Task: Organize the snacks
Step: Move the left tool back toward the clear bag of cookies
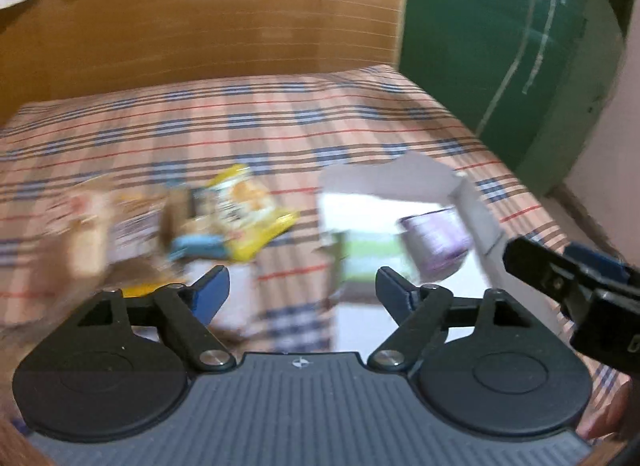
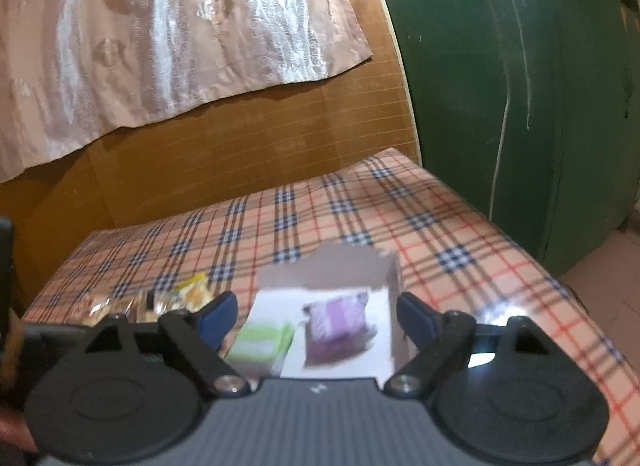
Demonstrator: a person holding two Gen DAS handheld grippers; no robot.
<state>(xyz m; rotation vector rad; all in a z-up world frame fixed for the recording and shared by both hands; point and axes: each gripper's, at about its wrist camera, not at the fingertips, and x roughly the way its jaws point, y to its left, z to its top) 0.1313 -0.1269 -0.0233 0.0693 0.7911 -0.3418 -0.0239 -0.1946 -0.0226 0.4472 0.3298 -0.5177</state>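
A white open box [image 1: 472, 201] [image 2: 394, 278] lies on the plaid table. Inside it are a purple snack pack [image 1: 434, 242] [image 2: 338, 324] and a green-and-white pack [image 1: 368, 258] [image 2: 262, 344]. To its left is a blurred pile of loose snacks, among them a yellow packet [image 1: 248, 213] [image 2: 194, 292] and tan packets [image 1: 88, 225]. My left gripper [image 1: 302, 290] is open and empty, above the table between pile and box. My right gripper [image 2: 316, 316] is open and empty, hovering over the box; it also shows at the right of the left wrist view [image 1: 568, 274].
The plaid-covered table [image 1: 280, 121] [image 2: 460, 225] stands against a brown wall with a hanging pale cloth [image 2: 160, 33]. A green door [image 2: 540, 85] is to the right. The table's right edge drops to the floor.
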